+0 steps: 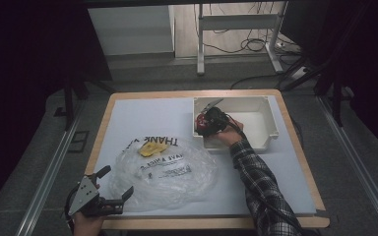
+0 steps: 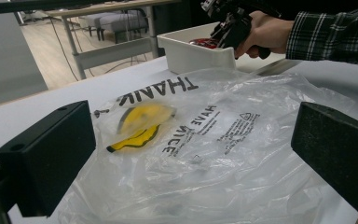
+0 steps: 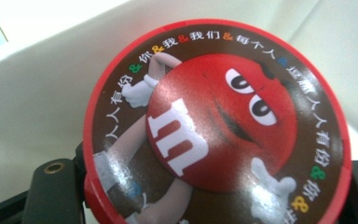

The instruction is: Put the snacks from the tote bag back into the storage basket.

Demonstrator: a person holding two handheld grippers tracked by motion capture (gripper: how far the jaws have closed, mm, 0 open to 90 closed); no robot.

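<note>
A round red candy tin (image 1: 203, 124) with a cartoon lid (image 3: 214, 126) is held at the near-left corner of the white bin (image 1: 274, 123). My right gripper (image 1: 209, 119) is shut on it, the black jaws pressing its sides low in the right gripper view. A clear plastic bag (image 1: 170, 172) printed with black text lies on the white mat, with a yellow item (image 1: 151, 147) inside it. My left gripper (image 1: 119, 180) stands open at the bag's front-left edge. In the left gripper view the bag (image 2: 223, 140) lies between and beyond its two spread jaws, untouched.
The white mat (image 1: 128, 113) covers a wooden table whose front edge runs just behind my left hand. The bin's inner wall (image 3: 42, 84) is close behind the tin. A metal desk frame (image 1: 201, 44) and cables stand on the floor beyond the table.
</note>
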